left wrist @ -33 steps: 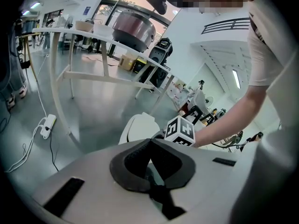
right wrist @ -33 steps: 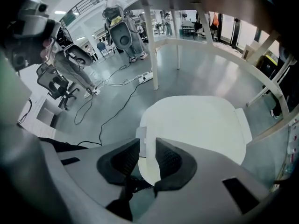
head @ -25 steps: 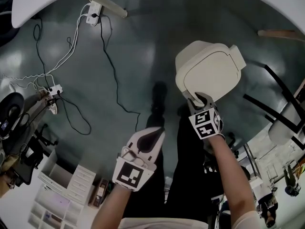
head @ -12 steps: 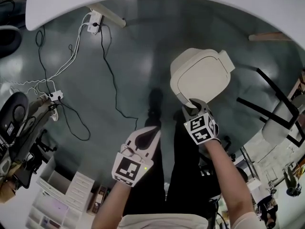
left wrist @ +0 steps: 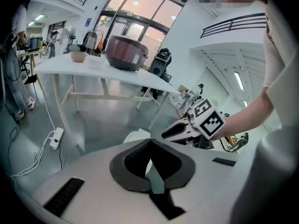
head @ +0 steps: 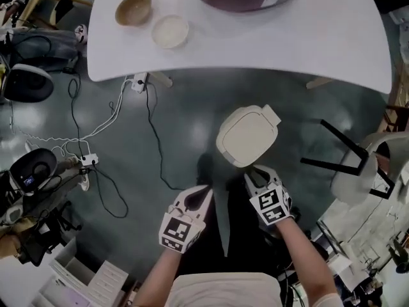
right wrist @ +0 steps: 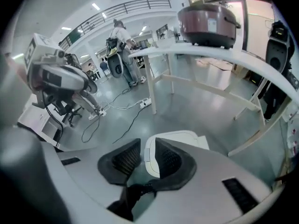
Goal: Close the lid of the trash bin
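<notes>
Plainly, the left gripper (left wrist: 149, 141) has its ribbed black pads pressed tip to tip with nothing between them. The right gripper (right wrist: 147, 143) has just been closing, yet its pads stand apart. The gap holds nothing; through it shows only the trash bin (right wrist: 180, 138), well below.

In the head view both white plastic grippers, each bearing a marker cube, sit at lower centre. The bin stands just above them at mid-frame on the glossy grey floor (head: 192, 120). It is cream, smooth and rounded-square, with its lid (head: 246, 136) flat down and apart from both grippers.

Only that view shows the white table (head: 332, 43) from above, with a wooden bowl (head: 133, 8) and a pale bowl (head: 170, 31) at upper left. The right gripper view alone shows a person (right wrist: 122, 55) standing far off at upper centre. Both gripper views show the maroon cooker (right wrist: 208, 22) side-on.
</notes>
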Motion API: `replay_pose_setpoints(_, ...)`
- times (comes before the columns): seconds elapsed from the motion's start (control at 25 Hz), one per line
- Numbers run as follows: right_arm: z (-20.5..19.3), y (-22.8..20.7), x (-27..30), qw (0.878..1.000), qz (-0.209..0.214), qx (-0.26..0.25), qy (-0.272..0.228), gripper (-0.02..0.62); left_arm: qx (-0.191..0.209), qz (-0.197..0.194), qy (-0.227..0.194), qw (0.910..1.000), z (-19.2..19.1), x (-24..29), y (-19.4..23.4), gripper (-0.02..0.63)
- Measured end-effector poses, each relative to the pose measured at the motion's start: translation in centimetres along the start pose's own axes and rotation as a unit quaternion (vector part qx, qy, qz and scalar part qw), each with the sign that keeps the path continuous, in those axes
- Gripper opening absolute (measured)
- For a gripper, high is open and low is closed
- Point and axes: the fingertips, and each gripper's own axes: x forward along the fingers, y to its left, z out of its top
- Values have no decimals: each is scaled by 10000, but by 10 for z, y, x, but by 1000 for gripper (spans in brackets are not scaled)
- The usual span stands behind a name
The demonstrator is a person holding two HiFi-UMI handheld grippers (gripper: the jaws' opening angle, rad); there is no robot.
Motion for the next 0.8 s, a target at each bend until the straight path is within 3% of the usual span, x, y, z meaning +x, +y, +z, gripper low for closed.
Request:
replay_pose_setpoints(0.36,79,-37,-170,9938,-467,284,-966,61,-44,107,-559,9984,97,-50,-51,17)
replay_pose_setpoints(0.6,104,-30,-261,9879,-603,492,-1343,40,255,99,-797,9964,157,-94,-87,16)
replay_pose_setpoints(0.8,123,-20,-317,9791,-864,760,-1678,26,520,20,-896,9946,184,-127,-100,17)
